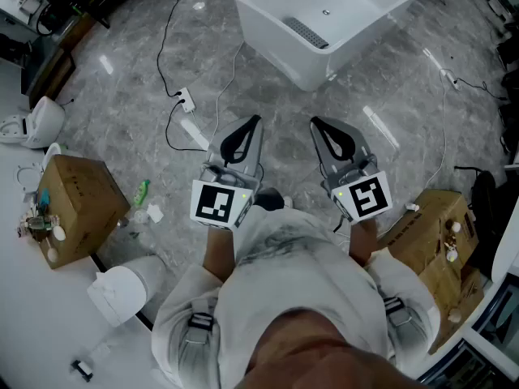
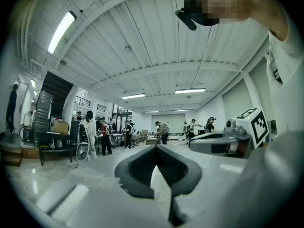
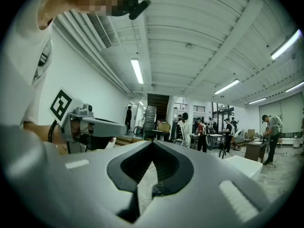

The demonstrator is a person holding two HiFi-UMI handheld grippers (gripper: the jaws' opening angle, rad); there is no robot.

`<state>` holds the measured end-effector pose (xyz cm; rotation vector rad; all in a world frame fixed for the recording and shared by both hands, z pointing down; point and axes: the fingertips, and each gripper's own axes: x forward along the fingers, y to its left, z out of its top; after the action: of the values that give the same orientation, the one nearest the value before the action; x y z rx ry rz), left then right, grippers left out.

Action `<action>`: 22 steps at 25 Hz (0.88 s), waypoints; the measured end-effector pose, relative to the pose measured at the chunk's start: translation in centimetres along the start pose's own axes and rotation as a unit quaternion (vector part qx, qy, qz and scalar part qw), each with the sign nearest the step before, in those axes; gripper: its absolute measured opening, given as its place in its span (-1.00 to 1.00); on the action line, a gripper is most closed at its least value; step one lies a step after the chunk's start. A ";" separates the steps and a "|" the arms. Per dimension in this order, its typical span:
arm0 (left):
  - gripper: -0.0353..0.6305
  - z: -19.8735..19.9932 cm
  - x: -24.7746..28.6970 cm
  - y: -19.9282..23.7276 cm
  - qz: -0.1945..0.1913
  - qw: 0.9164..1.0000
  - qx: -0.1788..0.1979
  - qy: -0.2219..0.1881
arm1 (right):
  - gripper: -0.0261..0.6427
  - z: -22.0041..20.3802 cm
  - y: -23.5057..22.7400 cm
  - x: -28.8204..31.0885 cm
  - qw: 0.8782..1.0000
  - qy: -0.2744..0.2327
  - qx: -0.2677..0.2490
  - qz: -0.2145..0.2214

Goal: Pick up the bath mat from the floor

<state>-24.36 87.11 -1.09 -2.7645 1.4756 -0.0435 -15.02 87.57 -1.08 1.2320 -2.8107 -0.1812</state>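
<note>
No bath mat shows in any view. In the head view my left gripper (image 1: 255,120) and my right gripper (image 1: 315,122) are held side by side at waist height, pointing forward above the grey marble floor (image 1: 268,96). Both are shut, tips touching, with nothing between them. In the left gripper view the left gripper (image 2: 156,147) points level across a large hall, with the right gripper (image 2: 221,142) beside it. In the right gripper view the right gripper (image 3: 153,143) is also shut and empty, and the left gripper (image 3: 90,126) shows at its left.
A white bathtub (image 1: 324,23) stands on the floor ahead. Cardboard boxes sit at the left (image 1: 77,205) and the right (image 1: 434,233). A power strip (image 1: 186,100) with cables lies ahead to the left, and a white toilet (image 1: 36,124) stands far left. Several people stand deep in the hall (image 2: 104,134).
</note>
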 end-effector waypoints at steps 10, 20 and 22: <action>-0.88 -1.1 1.4 -0.7 0.002 1.000 0.005 0.016 | -0.92 -1.2 -2.3 -1.3 0.999 -0.001 0.016 -0.034; -0.88 -2.1 6.1 4.6 -0.029 0.999 -0.001 0.014 | -0.92 -2.6 -5.0 4.8 0.998 0.027 0.007 -0.058; -0.88 -2.2 7.3 6.7 -0.037 0.999 -0.004 0.011 | -0.92 -2.6 -5.6 7.1 0.998 0.033 0.002 -0.061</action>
<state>-25.93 77.27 1.10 -2.8340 1.3801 -0.0689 -15.47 78.42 0.85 1.3853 -2.6827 -0.1398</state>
